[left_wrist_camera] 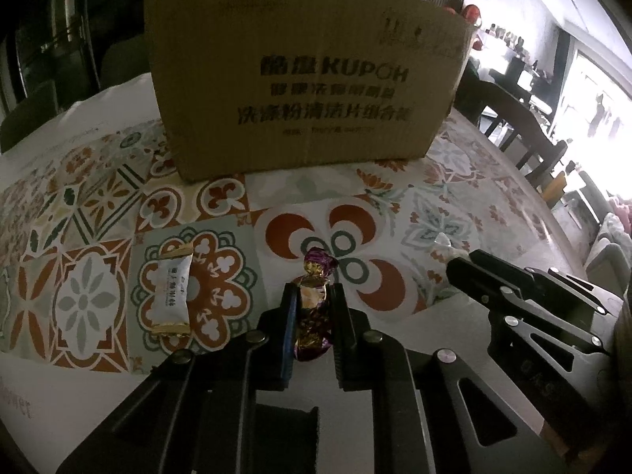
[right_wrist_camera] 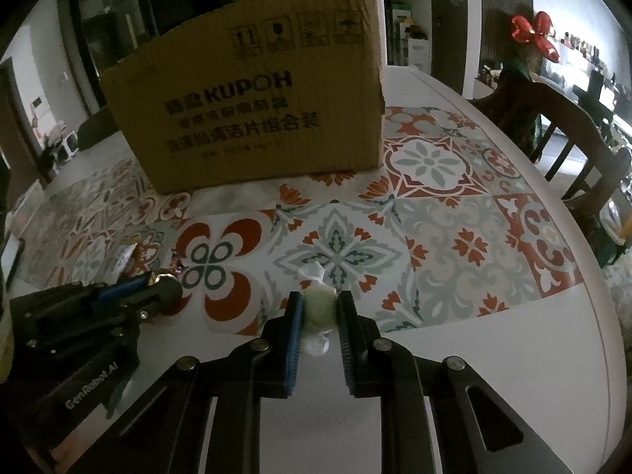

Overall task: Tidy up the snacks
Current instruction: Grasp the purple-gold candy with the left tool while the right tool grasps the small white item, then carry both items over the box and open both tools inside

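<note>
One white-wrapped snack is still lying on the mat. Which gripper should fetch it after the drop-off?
Left, probably. The white-wrapped snack lies just left of the left gripper, while the right gripper sits farther right. Both are full now: purple candy, pale green candy.

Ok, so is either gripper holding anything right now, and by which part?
Both are. The left gripper pinches the purple-and-gold candy across its middle; the right gripper pinches the pale green candy across its round body, twisted wrapper ends free.
</note>
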A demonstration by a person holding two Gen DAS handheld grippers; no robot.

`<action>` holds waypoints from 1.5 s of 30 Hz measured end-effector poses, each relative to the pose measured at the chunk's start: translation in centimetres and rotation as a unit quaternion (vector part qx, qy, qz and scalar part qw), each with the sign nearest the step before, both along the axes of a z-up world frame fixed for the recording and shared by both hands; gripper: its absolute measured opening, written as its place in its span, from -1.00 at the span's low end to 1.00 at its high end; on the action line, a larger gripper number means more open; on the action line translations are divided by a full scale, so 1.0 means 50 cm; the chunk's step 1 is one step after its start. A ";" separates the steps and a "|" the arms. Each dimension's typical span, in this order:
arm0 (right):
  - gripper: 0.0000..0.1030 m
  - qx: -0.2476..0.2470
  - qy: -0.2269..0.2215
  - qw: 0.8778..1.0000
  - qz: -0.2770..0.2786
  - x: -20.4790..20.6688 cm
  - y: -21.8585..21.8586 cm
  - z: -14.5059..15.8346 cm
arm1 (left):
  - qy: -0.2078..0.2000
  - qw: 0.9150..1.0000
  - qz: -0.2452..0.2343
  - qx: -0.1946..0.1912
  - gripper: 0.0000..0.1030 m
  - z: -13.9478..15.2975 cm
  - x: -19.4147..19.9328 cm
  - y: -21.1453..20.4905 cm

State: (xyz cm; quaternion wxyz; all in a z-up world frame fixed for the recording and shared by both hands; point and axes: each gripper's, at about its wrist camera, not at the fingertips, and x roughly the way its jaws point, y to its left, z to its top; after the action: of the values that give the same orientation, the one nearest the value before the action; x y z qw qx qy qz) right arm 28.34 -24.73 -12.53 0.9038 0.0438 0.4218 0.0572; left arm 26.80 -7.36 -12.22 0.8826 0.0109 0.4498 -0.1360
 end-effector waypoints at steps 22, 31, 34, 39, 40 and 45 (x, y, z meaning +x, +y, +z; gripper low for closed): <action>-0.63 0.015 -0.089 0.996 0.012 -0.060 0.013 0.145 | -0.086 0.996 0.010 -0.034 -0.68 0.162 -0.060 0.037; -0.63 0.017 -0.153 0.988 0.018 -0.074 0.024 0.236 | -0.136 0.990 0.019 -0.039 -0.68 0.252 -0.071 0.058; -0.63 0.022 -0.172 0.985 0.020 -0.073 0.026 0.263 | -0.157 0.987 0.023 -0.037 -0.68 0.279 -0.071 0.062; -0.63 0.023 -0.199 0.980 0.019 -0.061 0.026 0.301 | -0.187 0.981 0.023 -0.037 -0.68 0.326 -0.057 0.067; -0.63 0.025 -0.204 0.978 0.019 -0.055 0.025 0.310 | -0.193 0.980 0.024 -0.036 -0.68 0.335 -0.052 0.068; -0.63 0.030 -0.223 0.974 0.022 -0.027 0.024 0.346 | -0.210 0.977 0.018 -0.036 -0.68 0.366 -0.020 0.070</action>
State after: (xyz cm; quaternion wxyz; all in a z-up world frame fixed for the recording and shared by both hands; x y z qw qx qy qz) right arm 26.98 -23.54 4.75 0.9718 0.0480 0.2089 0.0982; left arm 25.80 -3.88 6.08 0.9595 -0.0007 0.2493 -0.1310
